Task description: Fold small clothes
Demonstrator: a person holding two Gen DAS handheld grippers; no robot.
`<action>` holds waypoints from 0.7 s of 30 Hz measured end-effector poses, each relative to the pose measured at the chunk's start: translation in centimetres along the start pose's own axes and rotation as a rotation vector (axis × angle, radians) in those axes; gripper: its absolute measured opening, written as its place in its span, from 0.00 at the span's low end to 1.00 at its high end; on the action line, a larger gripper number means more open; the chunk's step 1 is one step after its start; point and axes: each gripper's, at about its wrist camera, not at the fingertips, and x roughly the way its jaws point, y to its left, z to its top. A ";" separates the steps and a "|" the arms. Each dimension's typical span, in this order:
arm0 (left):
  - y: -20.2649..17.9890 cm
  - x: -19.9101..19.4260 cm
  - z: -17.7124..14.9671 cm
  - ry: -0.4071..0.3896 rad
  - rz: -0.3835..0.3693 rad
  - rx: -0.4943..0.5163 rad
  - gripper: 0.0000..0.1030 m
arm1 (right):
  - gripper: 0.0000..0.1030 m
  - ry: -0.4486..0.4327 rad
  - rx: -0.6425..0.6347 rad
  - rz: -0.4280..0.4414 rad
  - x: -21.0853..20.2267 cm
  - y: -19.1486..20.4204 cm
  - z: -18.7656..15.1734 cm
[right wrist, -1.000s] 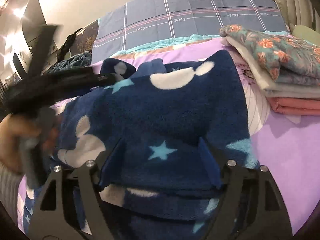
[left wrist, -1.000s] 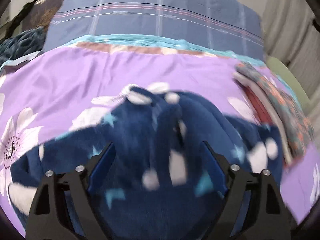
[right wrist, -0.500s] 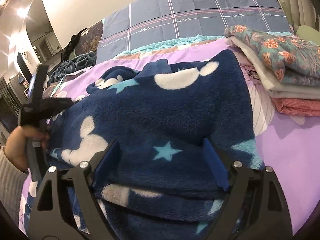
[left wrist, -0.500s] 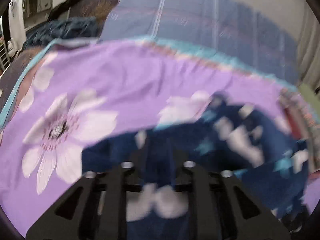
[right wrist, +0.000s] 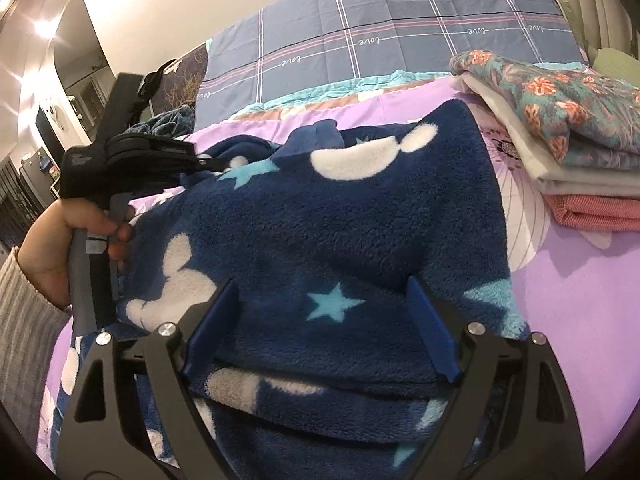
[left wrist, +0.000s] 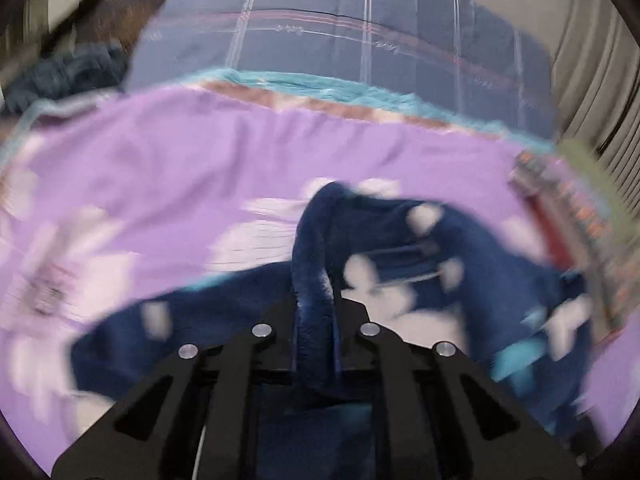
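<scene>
we are at a bed with a purple flower sheet (right wrist: 580, 300). a blue checked pillow (right wrist: 400, 32) stands at 12 o'clock by the wall, and the room's dark furniture shows at 9 o'clock in the right view.

our left claw (left wrist: 316, 312) has just been closing and is now pinched tight on a fold of the dark blue fuzzy clothing (left wrist: 316, 264). the fold stands up between its jaws. the left view is blurry. in the right view we see this claw (right wrist: 200, 162) at 9 o'clock, held by a hand (right wrist: 68, 240) with a grey knit sleeve (right wrist: 20, 320).

our right claw (right wrist: 320, 308) is wide open. its blue pads (right wrist: 212, 320) sit on each side of the blue clothing (right wrist: 320, 220), which has white mouse shapes and light blue stars. we cannot tell if the pads touch it.

the blue clothing lies in a heap in the middle of the bed. at 2 o'clock there is a stack of folded clothes (right wrist: 560, 136), with flowers on top, white under that, and pink at the bottom. the stack is just beside the blue clothing.
</scene>
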 end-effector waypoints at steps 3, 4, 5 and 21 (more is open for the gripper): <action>1.9 1.1 -1.9 0.042 -0.038 -0.013 0.15 | 0.84 0.001 -0.005 -0.005 0.0 0.2 0.0; 2.0 0.7 -2.1 0.019 -0.047 -0.014 0.19 | 0.84 0.001 -0.007 -0.007 0.1 0.2 0.0; 2.1 0.4 -2.2 0.011 -0.040 -0.016 0.23 | 0.84 0.002 -0.009 -0.008 0.0 0.2 -0.1; -1.8 -1.0 -3.7 -0.038 0.025 0.096 0.63 | 0.85 0.012 -0.028 -0.032 0.4 0.7 -0.1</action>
